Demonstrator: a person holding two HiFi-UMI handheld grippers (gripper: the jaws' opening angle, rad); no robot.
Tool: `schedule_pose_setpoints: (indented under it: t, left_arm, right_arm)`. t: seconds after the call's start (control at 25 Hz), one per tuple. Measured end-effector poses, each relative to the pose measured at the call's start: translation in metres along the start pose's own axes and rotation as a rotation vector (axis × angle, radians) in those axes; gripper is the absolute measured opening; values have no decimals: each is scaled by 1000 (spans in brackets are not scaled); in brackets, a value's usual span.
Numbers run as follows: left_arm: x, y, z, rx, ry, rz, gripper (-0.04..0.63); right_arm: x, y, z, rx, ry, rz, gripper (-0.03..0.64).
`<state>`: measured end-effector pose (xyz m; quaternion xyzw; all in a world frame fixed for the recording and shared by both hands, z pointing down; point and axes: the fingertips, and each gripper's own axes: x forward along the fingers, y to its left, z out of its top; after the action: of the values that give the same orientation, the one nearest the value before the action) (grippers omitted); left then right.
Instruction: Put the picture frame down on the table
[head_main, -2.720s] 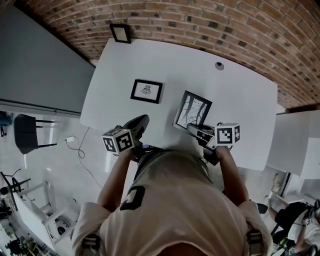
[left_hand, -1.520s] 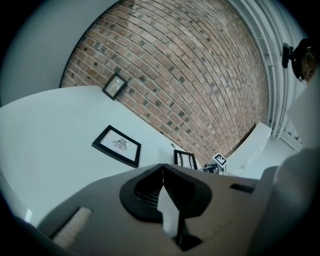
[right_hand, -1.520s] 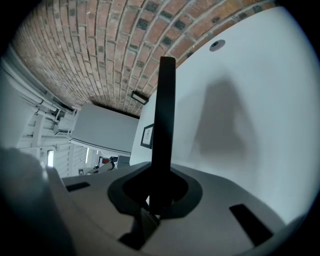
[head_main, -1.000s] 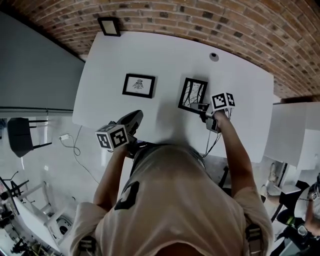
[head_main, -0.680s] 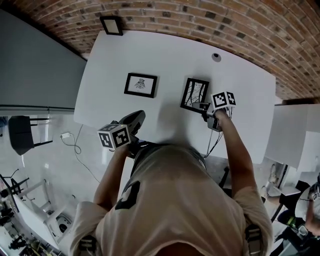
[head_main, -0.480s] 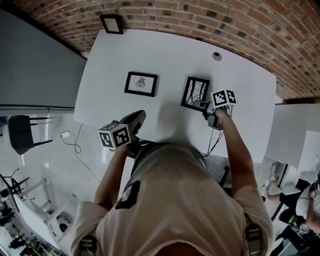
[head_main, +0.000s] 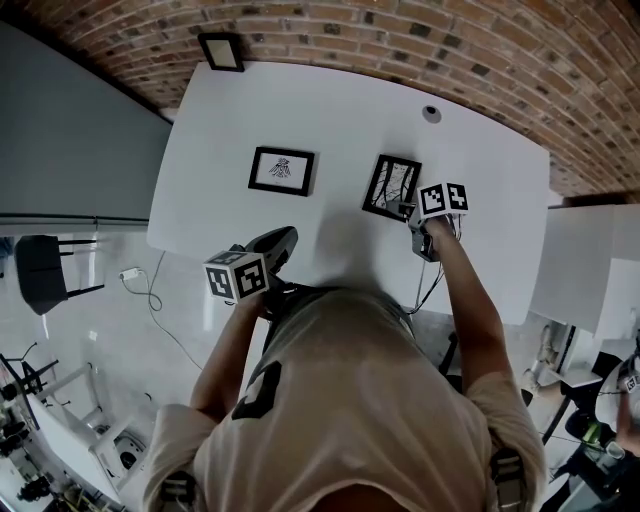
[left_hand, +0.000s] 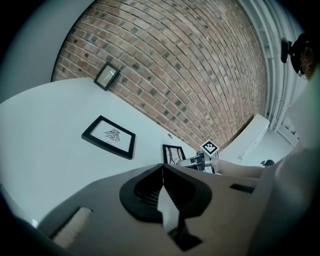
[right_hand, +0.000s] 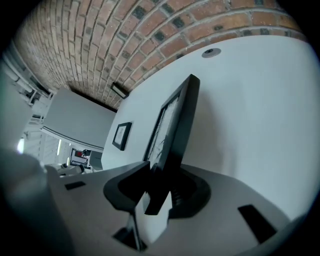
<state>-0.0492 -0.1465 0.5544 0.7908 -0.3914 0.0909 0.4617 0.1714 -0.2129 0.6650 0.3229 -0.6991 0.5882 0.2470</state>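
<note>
- Our right gripper has just been opening its jaws. The picture frame leans between them, seemingly no longer pinched.
- Its far edge meets the table.
- Our left gripper is closed and empty.

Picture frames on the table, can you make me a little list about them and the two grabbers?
right gripper: jaws have just been opening; tilted frame stands between them
left gripper: shut, empty
flat frame: lying on the table, left of the tilted frame
small frame: table's far left corner
</note>
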Motion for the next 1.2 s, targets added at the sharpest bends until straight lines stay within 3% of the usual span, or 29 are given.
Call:
schedule_pose_setpoints:
  t: [0.64,0.84,1.2]
  left_arm:
    - [-1,3,-4,24,15,4,6]
    - [1,3,-6,66,32,18,5]
    - [2,4,-5,61,29,20,6]
  right_arm:
    - [-9,-25,0,-167,16,-255,203]
    - [-9,-31,1,-198,11,-310,224]
    - [-8,-34,0,-226,14,-356,232]
